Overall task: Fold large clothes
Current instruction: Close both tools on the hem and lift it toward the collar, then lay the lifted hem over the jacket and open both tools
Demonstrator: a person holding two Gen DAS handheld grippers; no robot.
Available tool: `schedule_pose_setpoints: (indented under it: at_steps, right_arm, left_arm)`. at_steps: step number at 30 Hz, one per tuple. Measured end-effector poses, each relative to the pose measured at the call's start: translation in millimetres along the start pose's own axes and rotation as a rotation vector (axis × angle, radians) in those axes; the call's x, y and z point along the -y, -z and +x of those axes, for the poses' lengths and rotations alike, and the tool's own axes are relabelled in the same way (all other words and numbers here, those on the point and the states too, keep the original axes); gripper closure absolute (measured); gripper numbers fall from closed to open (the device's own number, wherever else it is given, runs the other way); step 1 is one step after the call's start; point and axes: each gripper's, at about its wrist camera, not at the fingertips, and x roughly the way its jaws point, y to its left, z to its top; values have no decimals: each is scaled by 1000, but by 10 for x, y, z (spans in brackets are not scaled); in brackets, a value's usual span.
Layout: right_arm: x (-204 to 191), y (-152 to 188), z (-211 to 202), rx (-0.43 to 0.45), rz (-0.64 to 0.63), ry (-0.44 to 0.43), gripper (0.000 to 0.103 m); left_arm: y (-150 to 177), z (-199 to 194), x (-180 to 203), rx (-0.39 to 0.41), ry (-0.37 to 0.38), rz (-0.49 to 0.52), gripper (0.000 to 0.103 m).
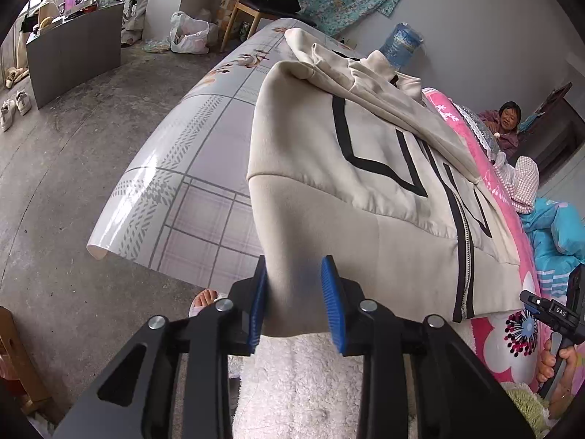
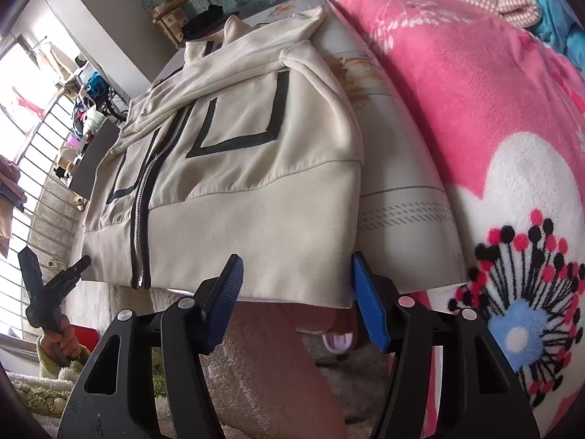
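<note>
A cream zip-up jacket (image 1: 310,153) with black line trim lies on a table with a glossy patterned cover (image 1: 190,168), sleeves folded over its front. My left gripper (image 1: 294,281) has its blue pads either side of the jacket's bottom-left hem corner; the jaws stand apart and the cloth hangs between them. In the right wrist view the jacket (image 2: 256,168) lies ahead, zipper (image 2: 140,212) at left. My right gripper (image 2: 296,278) is open, its pads at the bottom-right hem edge, the cloth just above them. The right gripper's body shows in the left view (image 1: 552,314), and the left one's in the right view (image 2: 47,292).
A pink floral blanket (image 2: 475,109) lies along the table's right side. A woman (image 1: 506,120) sits at the far right. A wooden chair (image 1: 263,3), a plastic bag (image 1: 188,34) and a grey panel (image 1: 73,51) stand on the concrete floor at left. Fluffy white fabric (image 1: 303,384) is below the grippers.
</note>
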Motion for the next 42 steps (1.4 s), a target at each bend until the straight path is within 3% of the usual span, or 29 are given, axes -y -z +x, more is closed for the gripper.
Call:
schedule_pose_setpoints:
  at_steps: [9,11,14,19,27,42]
  right_arm:
    - [91,71,-7,-19,22,8,72]
    - [92,79,-9,-25,16,17,89]
    - [58,62,-57,-20,7,0,99]
    - [-50,-61,-299,48,-23,-31,100]
    - [-6,-446,-498,159,60,-164,100]
    - [128,-1195,-173,209,169,-256,100]
  left_arm:
    - [-11,-90,122,-7,-10,59,91]
    - [-22,-136,170,8,-12,80,94]
    - [-46,-239,262,46,-2,105,97]
    - [-117,-413,408,122,-1,115,98]
    - [-534,-469,480,169,30,82,98]
    - [-1391,88,429,118,31,6,98]
